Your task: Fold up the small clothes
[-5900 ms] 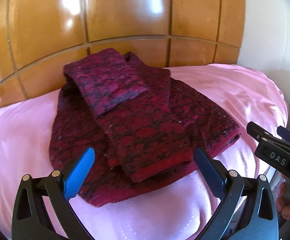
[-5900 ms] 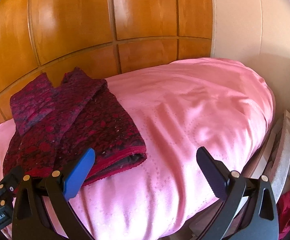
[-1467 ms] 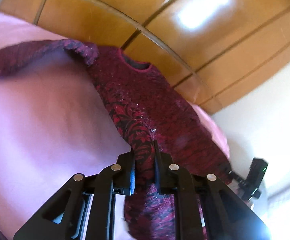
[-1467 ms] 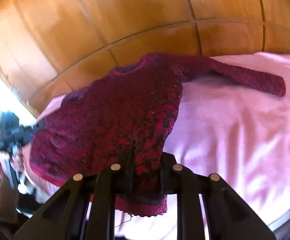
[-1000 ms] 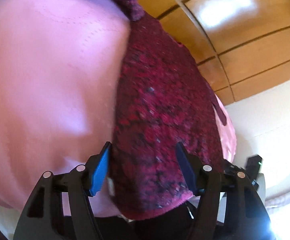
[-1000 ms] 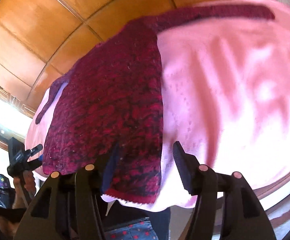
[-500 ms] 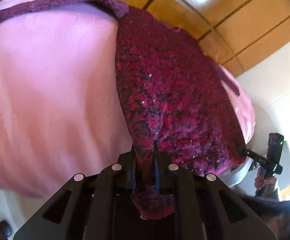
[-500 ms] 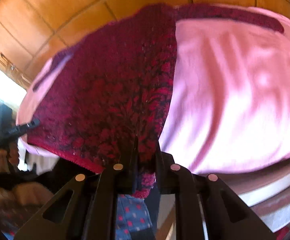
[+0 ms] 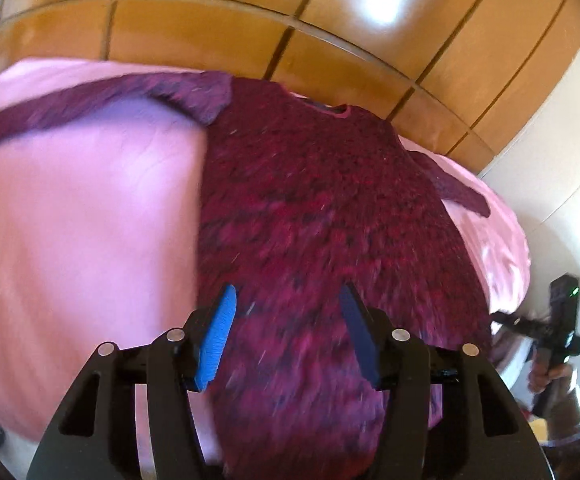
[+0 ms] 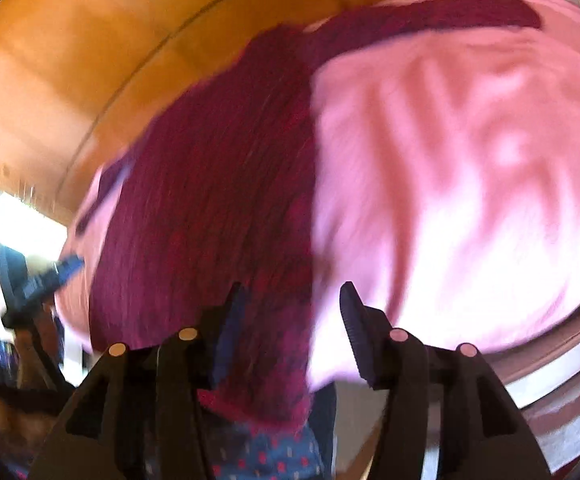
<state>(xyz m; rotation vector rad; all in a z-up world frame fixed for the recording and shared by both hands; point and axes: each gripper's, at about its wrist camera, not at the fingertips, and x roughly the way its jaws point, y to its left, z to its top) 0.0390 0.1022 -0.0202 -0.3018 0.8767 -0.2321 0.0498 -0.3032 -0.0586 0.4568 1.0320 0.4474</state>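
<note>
A dark red knitted sweater point(image 9: 322, 208) lies spread flat on the pink bedcover point(image 9: 77, 216), neck toward the wooden wall, sleeves out to both sides. Its hem hangs over the near edge of the bed. My left gripper point(image 9: 287, 320) hovers above the hem's left part, jaws opening, pads clear of the knit. In the blurred right wrist view the sweater point(image 10: 217, 200) fills the left half, and my right gripper point(image 10: 290, 320) stands over the hem's right corner, jaws opening, with cloth below them but not pinched.
Glossy wooden panels point(image 9: 249, 24) rise behind the bed. The right gripper point(image 9: 558, 332) and a hand show at the far right of the left wrist view. Blue dotted clothing point(image 10: 265, 456) of the person is below the hem. The bed's edge point(image 10: 562, 364) runs lower right.
Half a second ago both grippers were shut on the sweater's hem. Both have let go and opened, and the left one has lifted and rolled away from the cloth.
</note>
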